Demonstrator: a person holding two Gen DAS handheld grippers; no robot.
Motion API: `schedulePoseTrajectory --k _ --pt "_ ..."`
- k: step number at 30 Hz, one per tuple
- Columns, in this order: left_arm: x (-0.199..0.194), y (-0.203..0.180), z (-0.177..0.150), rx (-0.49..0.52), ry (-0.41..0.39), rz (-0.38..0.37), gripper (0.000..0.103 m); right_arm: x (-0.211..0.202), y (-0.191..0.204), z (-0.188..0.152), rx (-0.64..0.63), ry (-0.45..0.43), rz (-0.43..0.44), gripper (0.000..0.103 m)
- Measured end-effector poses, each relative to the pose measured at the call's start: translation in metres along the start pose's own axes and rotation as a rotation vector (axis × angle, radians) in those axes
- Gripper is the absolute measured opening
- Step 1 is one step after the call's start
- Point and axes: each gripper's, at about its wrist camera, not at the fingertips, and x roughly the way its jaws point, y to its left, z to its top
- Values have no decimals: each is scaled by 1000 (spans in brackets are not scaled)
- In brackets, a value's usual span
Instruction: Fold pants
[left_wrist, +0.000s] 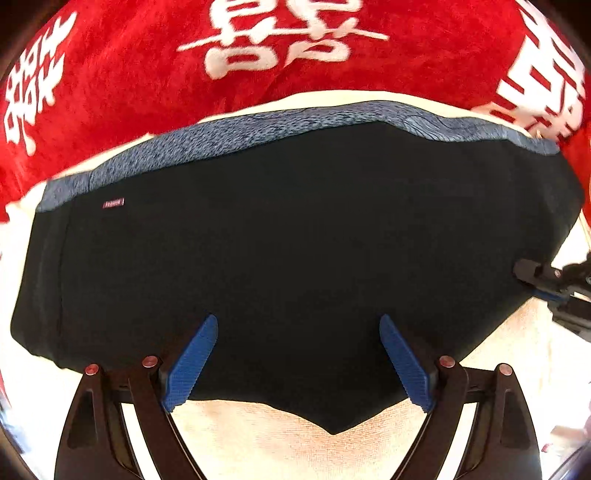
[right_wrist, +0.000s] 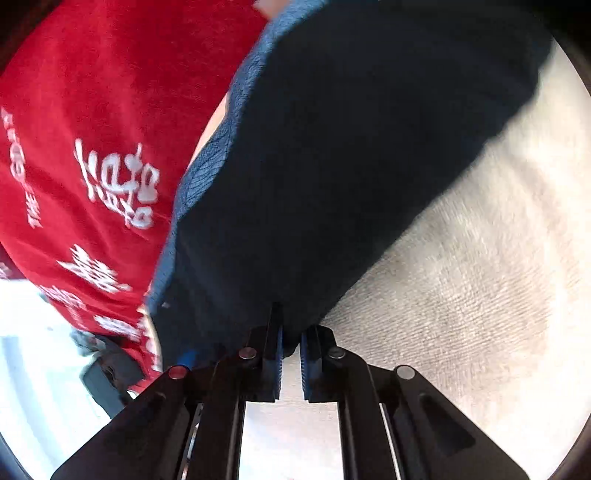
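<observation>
your left claw (left_wrist: 298, 363) stands with its blue pads (left_wrist: 190, 363) wide apart, hovering over the near edge of the pants (left_wrist: 295, 258) and gripping nothing. the pants lie folded into a broad dark slab on a cream towel (left_wrist: 295, 454), with a blue-grey waistband (left_wrist: 258, 136) running along the far edge and a small red label (left_wrist: 113, 203) near the far left corner. the near edge comes to a shallow point between your left pads. beyond the waistband lies a red cloth (left_wrist: 110, 74) with white characters. your right claw (right_wrist: 291, 354) has its pads drawn nearly together on the near edge of the pants (right_wrist: 351, 166); dark fabric sits between the tips, so it reads as clamped on the pants, though a thin gap shows lower down between the pads. in the left view the right claw (left_wrist: 526, 273) meets the pants at their right edge. right view is motion-blurred; the towel (right_wrist: 461, 277) fills its right side and the red cloth (right_wrist: 92, 147) its left.
</observation>
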Motion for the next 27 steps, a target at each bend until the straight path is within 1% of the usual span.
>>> schedulePoseTrajectory --k 1,2,3,4,5,7,8,9,10,11,12,13,14,15,16,17,18,19,20,21,22,23,25,27 --pt "0 2 1 -13 13 -7 91 -2 0 -1 1 2 3 9" --pt "-3 4 3 -20 25 -4 91 -6 2 -3 -12 12 -13 15" --pt "-8 4 6 -22 32 15 90 -9 5 -5 -26 27 -49 23" --pt "-15 4 9 -21 18 25 91 -17 9 -6 -57 42 -112 40" --pt "-24 1 12 -24 -14 17 90 -28 16 -7 -111 27 -167 40" --pt "-32 -7 20 -24 -41 -1 90 -49 32 -3 -230 -40 -238 40" --pt "-32 -13 24 -18 -46 -3 91 -59 40 1 -288 -77 -274 37" --pt "-28 -20 28 -9 -46 3 91 -65 46 7 -322 -101 -293 35" --pt "-20 -28 31 1 -36 18 91 -66 52 16 -352 -110 -300 31" --pt "-11 -33 34 10 -21 38 91 -62 56 24 -371 -101 -312 29" --pt "0 -36 37 19 -5 56 91 -53 58 34 -403 -80 -354 29" --pt "7 -36 36 19 -4 64 94 -45 56 41 -435 -63 -395 29" --pt "8 -33 33 -4 -33 67 101 -35 54 46 -477 -45 -450 17" --pt "9 -27 32 -29 -23 57 102 -28 50 51 -519 -33 -485 9" --pt "8 -22 31 -49 -6 39 102 -31 47 56 -532 -42 -478 3" --pt "7 -16 32 -75 23 38 102 -38 43 63 -505 -55 -473 3" --pt "4 -14 35 -85 41 57 101 -46 40 68 -468 -80 -491 3" --pt "-1 -14 39 -81 35 76 101 -57 37 75 -407 -118 -517 8" --pt "-6 -14 44 -76 12 84 101 -70 36 81 -355 -155 -521 13" --pt "-12 -16 54 -80 -22 84 101 -75 40 86 -348 -171 -491 13" --pt "-13 -18 62 -88 -35 78 101 -74 47 91 -365 -165 -457 17" --pt "-13 -22 72 -99 -42 68 101 -67 58 97 -404 -146 -435 25" --pt "-7 -31 94 -119 -54 65 101 -48 79 108 -480 -118 -424 34" --pt "5 -36 110 -122 -55 90 101 -25 93 121 -515 -90 -377 34"
